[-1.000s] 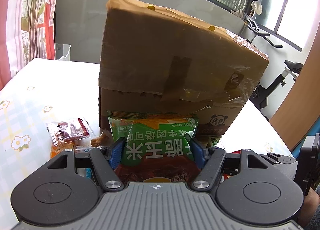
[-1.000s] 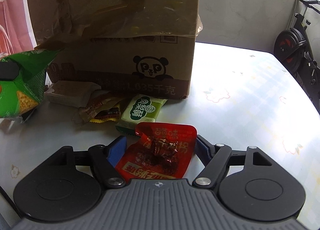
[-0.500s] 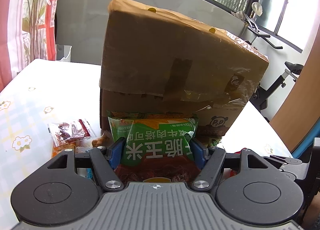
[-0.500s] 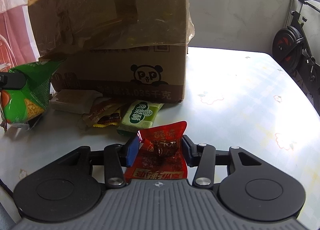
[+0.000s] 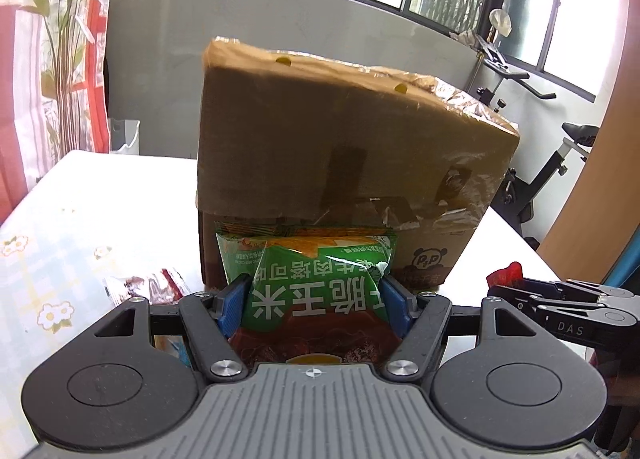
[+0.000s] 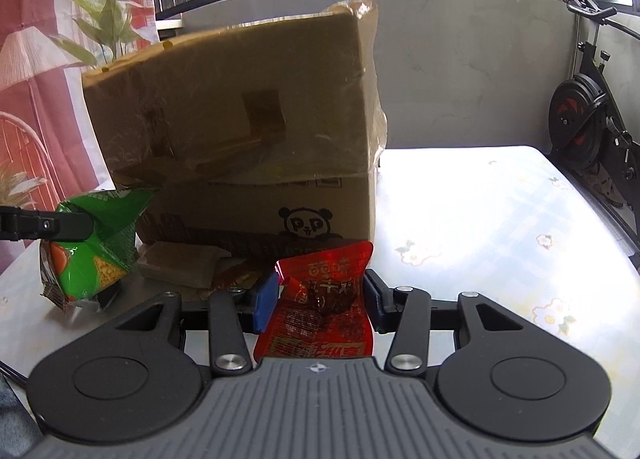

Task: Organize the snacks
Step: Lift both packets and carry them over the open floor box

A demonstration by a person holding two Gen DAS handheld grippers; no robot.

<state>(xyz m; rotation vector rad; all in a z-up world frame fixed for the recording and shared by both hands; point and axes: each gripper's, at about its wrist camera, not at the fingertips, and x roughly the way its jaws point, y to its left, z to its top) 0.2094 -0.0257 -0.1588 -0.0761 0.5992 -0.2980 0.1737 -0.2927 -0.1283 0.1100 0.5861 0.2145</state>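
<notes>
Ahead, taped cardboard box (image 5: 340, 147), left gripper (image 5: 316, 299) grasping green bag (image 5: 316, 283), right gripper (image 6: 320, 299) grasping red packet (image 6: 324, 299).

A box (image 6: 248, 147) stands on the table (image 6: 500, 219), with loose packets (image 6: 180, 265) lying at its foot. Before it, the left gripper (image 5: 316, 299) holds a corn bag (image 5: 312, 283) and the right gripper (image 6: 320, 299) a snack pouch (image 6: 324, 299). An exercise bike (image 6: 588, 127) stands beyond the table's right edge.
</notes>
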